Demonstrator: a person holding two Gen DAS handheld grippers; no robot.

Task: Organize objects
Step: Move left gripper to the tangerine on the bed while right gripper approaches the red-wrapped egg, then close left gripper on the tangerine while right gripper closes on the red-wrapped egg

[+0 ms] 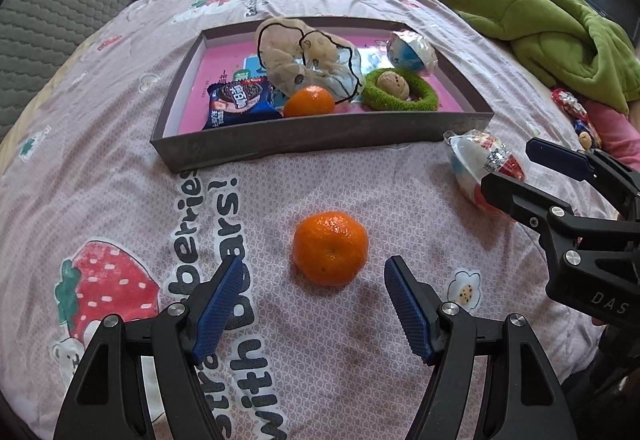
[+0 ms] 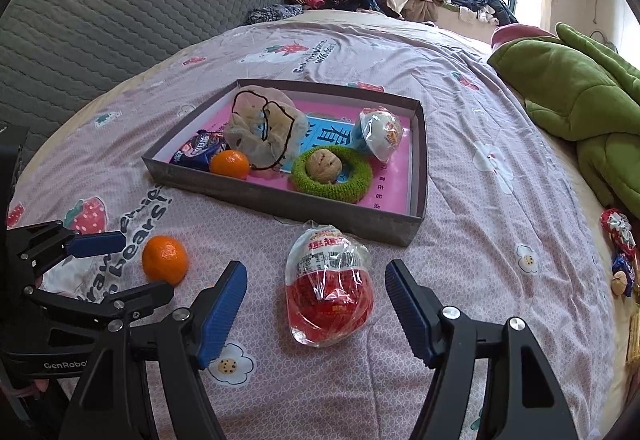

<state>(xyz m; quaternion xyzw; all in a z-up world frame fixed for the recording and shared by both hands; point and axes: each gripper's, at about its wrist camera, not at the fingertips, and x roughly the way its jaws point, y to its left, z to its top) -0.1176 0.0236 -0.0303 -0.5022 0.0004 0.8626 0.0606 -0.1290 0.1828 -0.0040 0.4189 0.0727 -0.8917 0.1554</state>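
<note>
We see a shallow grey box (image 2: 224,187) with a pink lining lying on the bed (image 2: 460,88), and most of the things are already in it: a blue snack packet (image 2: 192,154) at its near left corner, a tangerine (image 2: 230,164) just beside that, a mesh bag (image 2: 260,132) with a black cord behind them, a green knitted ring (image 2: 332,180) with a walnut (image 2: 324,160) sitting inside it, and a wrapped blue-and-white toy egg (image 2: 380,134) at the far right. Two things lie outside on the bedspread, near the box: a second tangerine (image 1: 330,248) and a red-and-white wrapped egg (image 2: 330,292). Our left gripper (image 1: 314,304) hangs wide open just short of that tangerine, touching nothing. Our right gripper (image 2: 316,314) is likewise spread open, its blue pads on either side of the red egg without pressing on it.
</note>
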